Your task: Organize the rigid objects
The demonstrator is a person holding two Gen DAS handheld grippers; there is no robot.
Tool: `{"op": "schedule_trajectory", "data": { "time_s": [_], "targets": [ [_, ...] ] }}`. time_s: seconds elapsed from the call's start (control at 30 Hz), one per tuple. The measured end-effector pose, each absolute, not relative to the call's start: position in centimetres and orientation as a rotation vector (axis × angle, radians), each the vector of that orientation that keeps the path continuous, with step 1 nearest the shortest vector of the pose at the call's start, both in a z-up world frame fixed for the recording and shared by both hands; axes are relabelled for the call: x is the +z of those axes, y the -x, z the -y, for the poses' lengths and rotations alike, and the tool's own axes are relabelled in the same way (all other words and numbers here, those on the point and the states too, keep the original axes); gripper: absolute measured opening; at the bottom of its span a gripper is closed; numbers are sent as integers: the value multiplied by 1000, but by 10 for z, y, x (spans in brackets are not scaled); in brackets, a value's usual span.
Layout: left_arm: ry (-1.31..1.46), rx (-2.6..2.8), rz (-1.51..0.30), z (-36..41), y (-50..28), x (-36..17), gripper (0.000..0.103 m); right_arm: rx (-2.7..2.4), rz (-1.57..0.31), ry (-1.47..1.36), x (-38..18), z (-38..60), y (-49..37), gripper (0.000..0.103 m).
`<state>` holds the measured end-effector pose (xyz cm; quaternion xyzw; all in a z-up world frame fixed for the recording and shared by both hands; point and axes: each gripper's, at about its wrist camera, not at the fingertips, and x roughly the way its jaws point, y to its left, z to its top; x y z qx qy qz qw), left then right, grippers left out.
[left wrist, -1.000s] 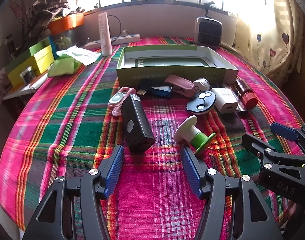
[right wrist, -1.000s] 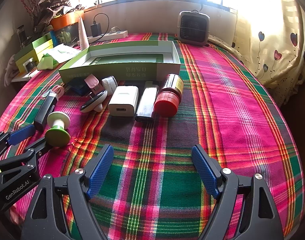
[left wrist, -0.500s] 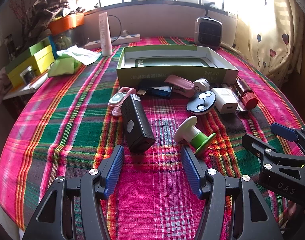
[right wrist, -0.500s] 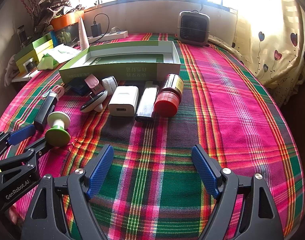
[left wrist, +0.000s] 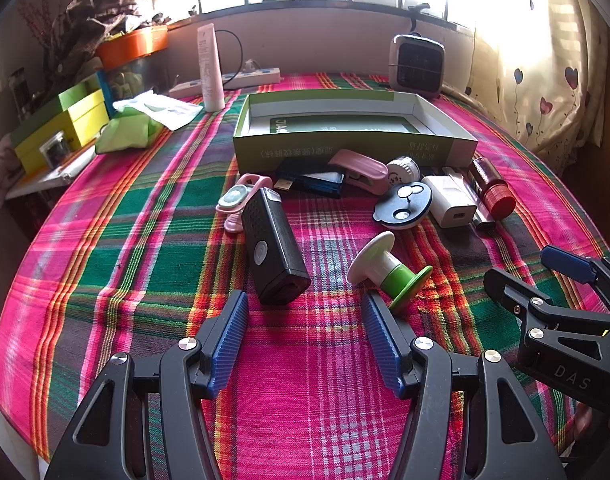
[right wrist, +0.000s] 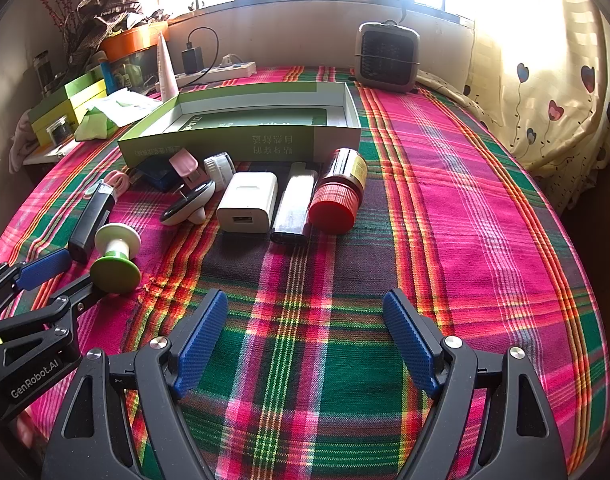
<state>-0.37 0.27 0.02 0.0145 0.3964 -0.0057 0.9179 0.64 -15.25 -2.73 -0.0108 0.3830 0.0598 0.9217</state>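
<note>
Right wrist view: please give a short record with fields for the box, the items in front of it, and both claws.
surface: plaid cloth
box: open green box, upright; only a printed sheet shows inside
items in front of box: white charger, silver lighter, red-capped bottle lying on its side, side by side
nearest left claw: green-and-white spool, black device
left claw: open, empty
right claw: open, empty, above bare cloth

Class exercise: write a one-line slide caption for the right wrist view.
Open right gripper hovers over plaid cloth, facing charger, red-capped bottle and open green box.
</note>
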Motion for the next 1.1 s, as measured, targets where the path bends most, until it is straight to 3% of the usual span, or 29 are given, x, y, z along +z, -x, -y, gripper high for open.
{"op": "schedule_trajectory", "data": {
  "time_s": [1.1],
  "targets": [
    [-30, -27, -834, -5, 1, -1, 58, 130, -789, 23, -27, 152, -8, 80]
  ]
}}
